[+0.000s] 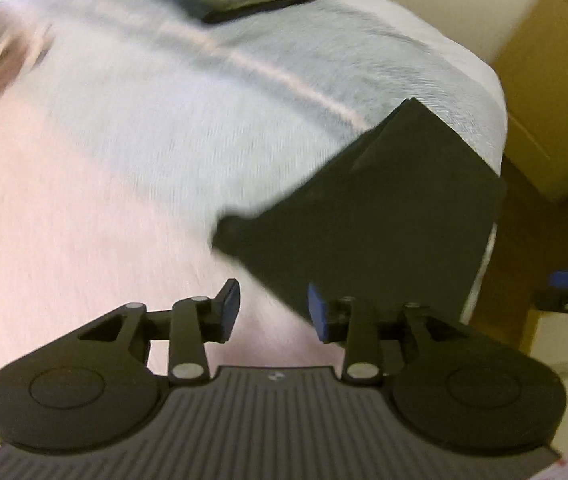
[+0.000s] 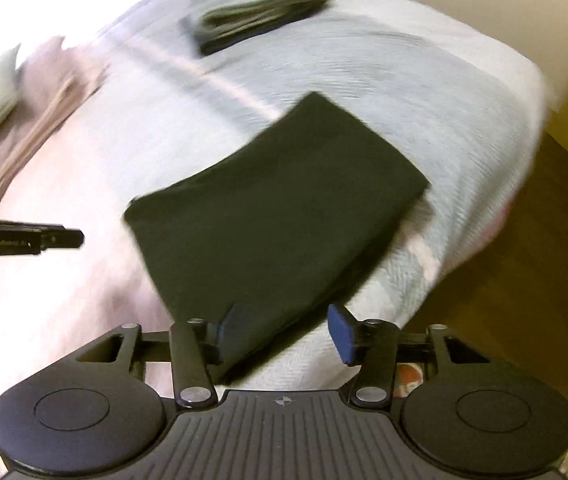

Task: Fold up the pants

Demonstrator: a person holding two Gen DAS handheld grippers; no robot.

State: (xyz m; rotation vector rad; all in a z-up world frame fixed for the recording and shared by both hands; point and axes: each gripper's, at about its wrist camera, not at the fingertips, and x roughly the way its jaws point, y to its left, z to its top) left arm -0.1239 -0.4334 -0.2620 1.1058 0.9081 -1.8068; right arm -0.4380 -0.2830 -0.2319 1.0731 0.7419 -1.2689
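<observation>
Now both grippers (image 1: 273, 310) (image 2: 281, 334) hover spread above folded dark pants (image 2: 267, 216) on bed (image 2: 424, 92).

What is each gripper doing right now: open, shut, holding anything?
Left gripper: open, holding nothing, beside the dark folded pants.
Right gripper: open, holding nothing, fingers either side of the pants' near edge.

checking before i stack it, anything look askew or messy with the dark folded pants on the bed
Nothing stands out. The dark pants lie flat in a tidy folded rectangle on the bed cover, near its corner. A stack of folded clothes sits farther back. Motion blur hides fine wrinkles.
</observation>
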